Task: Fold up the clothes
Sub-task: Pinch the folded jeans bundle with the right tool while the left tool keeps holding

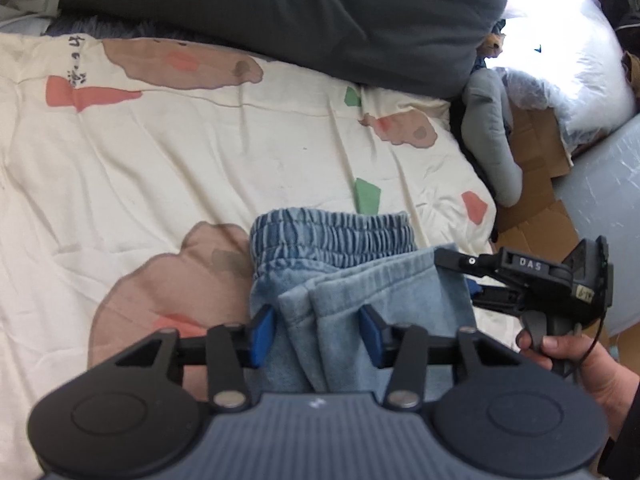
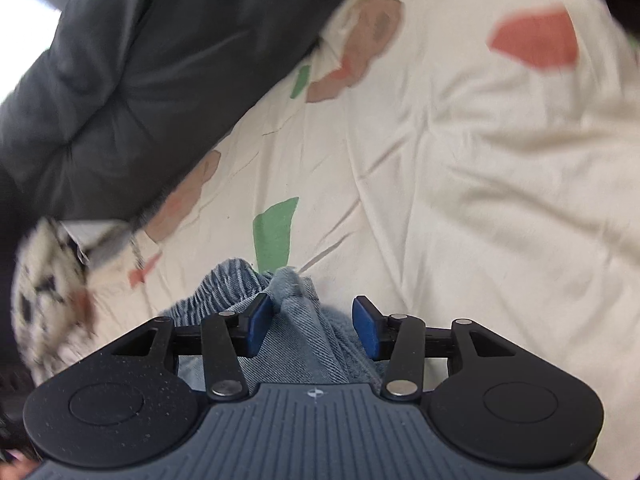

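left gripper: jaws apart astride folded jeans | right gripper: at 3 o'clock | sheet: patterned, beneath

Cream patterned bedsheet — folded denim pants and dark quilt on it.

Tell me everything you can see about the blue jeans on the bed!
The jeans are light blue denim with a gathered, stretchy waistband. They lie folded into a small bundle on the cream patterned bedsheet, waistband pointing away. Cloth sits between the open fingers of the left gripper and right gripper.
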Motion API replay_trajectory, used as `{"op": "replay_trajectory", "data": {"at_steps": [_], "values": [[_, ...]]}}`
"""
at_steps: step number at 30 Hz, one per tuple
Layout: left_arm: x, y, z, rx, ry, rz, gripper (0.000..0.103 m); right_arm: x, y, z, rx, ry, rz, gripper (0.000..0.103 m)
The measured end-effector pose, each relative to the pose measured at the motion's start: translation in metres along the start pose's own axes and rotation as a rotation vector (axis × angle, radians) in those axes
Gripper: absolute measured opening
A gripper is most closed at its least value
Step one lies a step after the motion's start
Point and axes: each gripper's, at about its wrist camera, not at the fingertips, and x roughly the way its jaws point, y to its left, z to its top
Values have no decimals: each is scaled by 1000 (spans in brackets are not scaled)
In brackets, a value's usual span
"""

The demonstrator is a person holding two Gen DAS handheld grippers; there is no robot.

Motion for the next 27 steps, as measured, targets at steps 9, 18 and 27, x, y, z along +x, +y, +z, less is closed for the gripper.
{"op": "replay_trajectory", "data": {"at_steps": [9,18,27], "values": [[-5,-7,-1,57,-5,35,30,3,-19,-11,163,-12,115,46],[-12,-18,-5,127,-33,56,22,-24,23,-1,-48,-37,56,14],[-23,-29,0,156,-40,52,18,-52,53,-2,-158,-89,-20,12]]}}
